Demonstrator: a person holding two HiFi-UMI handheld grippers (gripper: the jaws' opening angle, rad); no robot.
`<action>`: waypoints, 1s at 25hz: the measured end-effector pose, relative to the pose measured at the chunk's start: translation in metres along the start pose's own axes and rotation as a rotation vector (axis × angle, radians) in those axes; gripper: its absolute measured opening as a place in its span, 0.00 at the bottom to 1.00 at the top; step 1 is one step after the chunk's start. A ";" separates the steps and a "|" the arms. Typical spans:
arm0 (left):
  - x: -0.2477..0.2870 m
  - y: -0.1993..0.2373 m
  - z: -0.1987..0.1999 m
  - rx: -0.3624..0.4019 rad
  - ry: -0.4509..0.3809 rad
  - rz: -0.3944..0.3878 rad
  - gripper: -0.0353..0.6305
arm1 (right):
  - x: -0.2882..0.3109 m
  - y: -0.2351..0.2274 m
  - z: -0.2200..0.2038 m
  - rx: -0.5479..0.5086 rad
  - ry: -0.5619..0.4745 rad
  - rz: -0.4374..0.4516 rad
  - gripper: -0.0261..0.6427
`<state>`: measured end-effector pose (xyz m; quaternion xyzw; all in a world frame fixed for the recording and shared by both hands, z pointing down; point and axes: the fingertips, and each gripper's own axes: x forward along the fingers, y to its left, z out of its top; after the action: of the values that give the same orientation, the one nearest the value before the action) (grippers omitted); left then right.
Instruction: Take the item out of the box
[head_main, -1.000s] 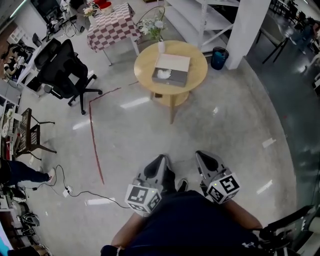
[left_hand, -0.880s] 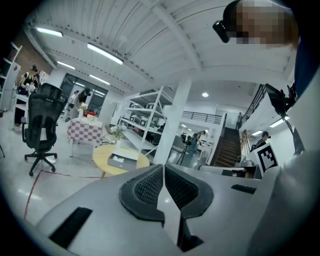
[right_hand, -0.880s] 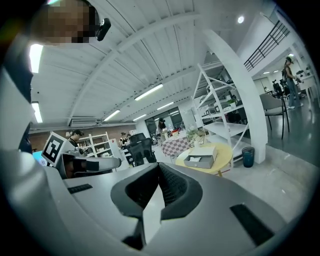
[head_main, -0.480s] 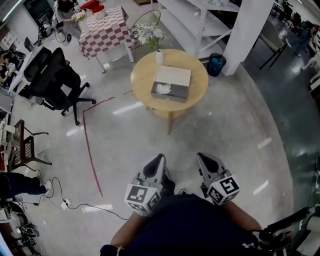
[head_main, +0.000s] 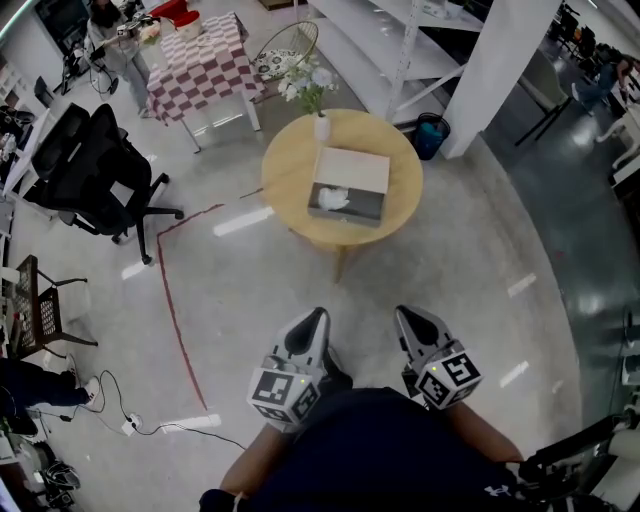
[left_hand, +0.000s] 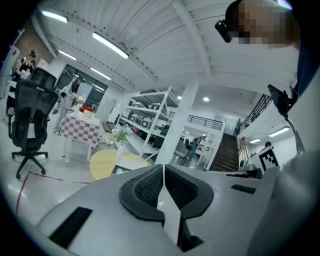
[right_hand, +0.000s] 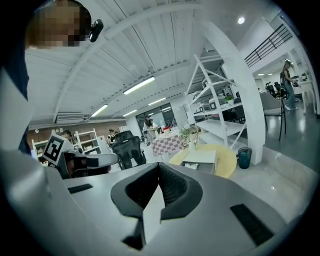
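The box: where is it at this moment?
In the head view the box lies at upper centre on the round wooden table, just nearer than the flower vase at the table's far edge.

We see smooth, pale wood on the round table (head_main: 290, 168), and matt card, as it looks, on the flat grey-and-cream box (head_main: 350, 186). The grey hard floor (head_main: 450, 275) is polished and glossy, mirroring lights. The red-and-white chequered tablecloth (head_main: 195, 62) is soft fabric. The left gripper (head_main: 316, 318) and right gripper (head_main: 404, 314) show matt grey plastic with ribbed black pads (left_hand: 147, 187).
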<state>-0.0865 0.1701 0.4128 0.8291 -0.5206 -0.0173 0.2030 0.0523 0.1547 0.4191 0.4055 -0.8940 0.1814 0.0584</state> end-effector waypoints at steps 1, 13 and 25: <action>0.001 0.007 0.003 -0.001 0.000 -0.001 0.09 | 0.007 0.001 0.001 0.000 0.002 -0.002 0.06; 0.019 0.056 0.020 -0.017 0.006 -0.029 0.09 | 0.058 0.003 0.013 0.014 0.006 -0.045 0.06; 0.064 0.072 0.028 0.007 0.021 0.011 0.09 | 0.100 -0.031 0.023 0.028 0.011 0.008 0.06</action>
<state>-0.1253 0.0783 0.4247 0.8270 -0.5231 -0.0059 0.2057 0.0104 0.0573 0.4317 0.4019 -0.8926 0.1965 0.0566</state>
